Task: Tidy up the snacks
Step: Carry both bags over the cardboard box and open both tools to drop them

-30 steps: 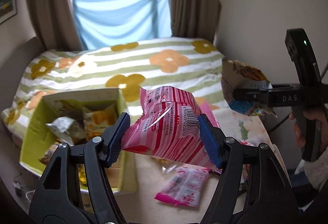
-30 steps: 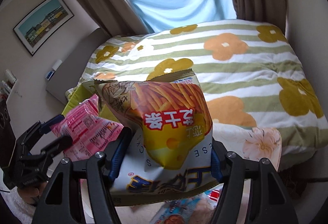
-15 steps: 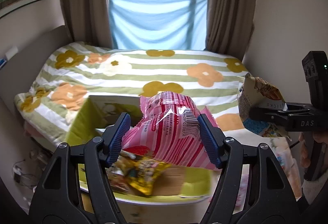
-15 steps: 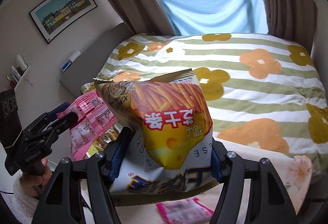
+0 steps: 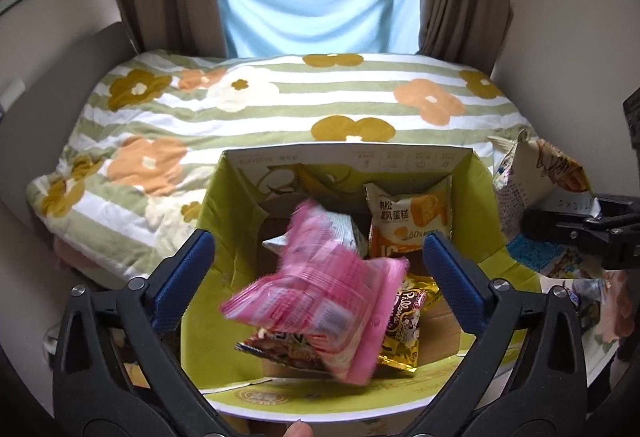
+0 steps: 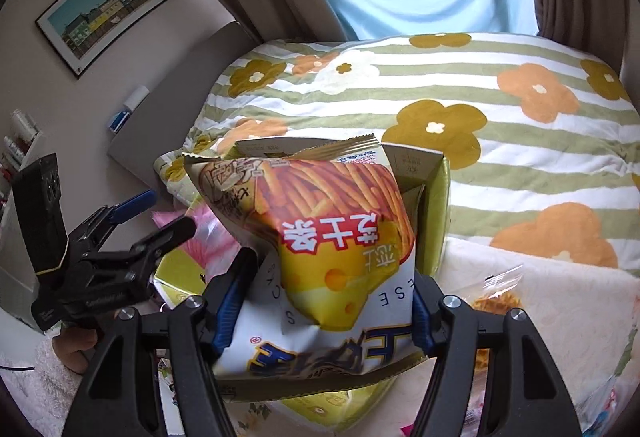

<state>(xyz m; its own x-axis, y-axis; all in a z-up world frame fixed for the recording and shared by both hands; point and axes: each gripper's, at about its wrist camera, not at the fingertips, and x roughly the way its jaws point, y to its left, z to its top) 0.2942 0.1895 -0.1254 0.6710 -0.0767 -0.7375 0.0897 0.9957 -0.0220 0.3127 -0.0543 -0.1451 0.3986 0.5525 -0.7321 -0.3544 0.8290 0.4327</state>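
Left wrist view: the left tool (image 5: 318,265) is opening, the pink pack (image 5: 320,297) blurred, untouched, over the box (image 5: 232,197). Right wrist view alone shows the right tool (image 6: 334,301) clamped on the chip bag (image 6: 320,237).
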